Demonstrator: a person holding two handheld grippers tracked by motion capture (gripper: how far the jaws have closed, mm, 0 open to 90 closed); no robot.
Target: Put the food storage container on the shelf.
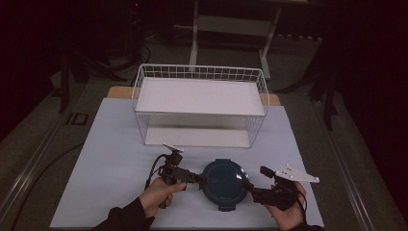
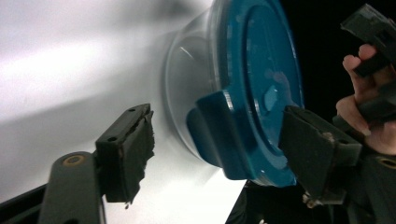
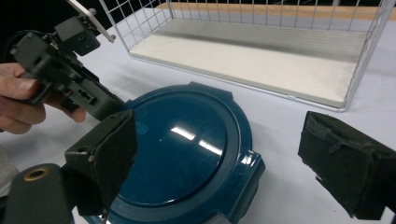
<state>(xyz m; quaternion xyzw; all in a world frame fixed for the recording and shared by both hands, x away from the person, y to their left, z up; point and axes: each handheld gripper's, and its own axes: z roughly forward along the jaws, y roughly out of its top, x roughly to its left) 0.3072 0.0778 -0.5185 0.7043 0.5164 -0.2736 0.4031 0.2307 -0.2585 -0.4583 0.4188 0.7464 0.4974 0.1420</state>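
Where the high view is taken alone, a round container with a dark blue lid [image 1: 224, 185] is seen on the pale tabletop [image 1: 110, 159], near the front edge and well in front of a white wire basket [image 1: 199, 103]; the left gripper [image 1: 199, 179] is brought to its left rim and the right gripper [image 1: 246, 183] to its right rim, each held in a hand [image 1: 156, 195]. What cannot be read from above — how the jaws stand — is supplied by the gripper views; in the left gripper view the left gripper [image 2: 219, 140] is shown spread, its two black jaws on either side of a blue latch tab [image 2: 219, 133] at the lid's edge, and whether either pad touches the tab cannot be told; a clear wall [image 2: 187, 79] under the lid [image 2: 261, 79] is also revealed there, though nothing can be made out through it. In the right gripper view the right gripper [image 3: 219, 158] is likewise spread wide, one jaw over the lid's near rim and the other off to the side above bare table; the lid [image 3: 187, 149] is seen seated on the container — closed, with a latch tab [image 3: 250, 170] down at the near side. The basket [image 3: 280, 28] is shown there with a flat white floor panel and nothing lying on it; from above, a second white panel is seen laid across its top.
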